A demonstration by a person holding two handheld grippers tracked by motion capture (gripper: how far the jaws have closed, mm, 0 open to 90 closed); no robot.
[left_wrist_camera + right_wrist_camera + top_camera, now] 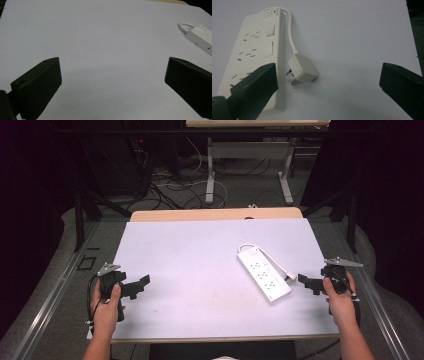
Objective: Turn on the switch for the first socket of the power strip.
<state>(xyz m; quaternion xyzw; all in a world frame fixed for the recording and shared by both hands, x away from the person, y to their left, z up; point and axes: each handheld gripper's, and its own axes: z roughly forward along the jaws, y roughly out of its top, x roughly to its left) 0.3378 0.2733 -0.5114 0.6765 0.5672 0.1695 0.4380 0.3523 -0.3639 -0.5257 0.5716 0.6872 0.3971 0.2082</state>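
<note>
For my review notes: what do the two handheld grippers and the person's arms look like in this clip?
Both grippers are black. The left gripper and right gripper each carry a grey three-cornered plate on top and trail a black cable. Up close, the jaws are chunky, matte black wedges with small holes near the tips and ribbed inner faces. The forearms are bare, with no sleeves or gloves visible.

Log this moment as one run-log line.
left gripper: open, empty | right gripper: open, empty, beside plug | power strip: flat on table, untouched

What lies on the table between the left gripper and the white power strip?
Nothing: in the high view, bare white table top runs from the left gripper to the power strip.
</note>
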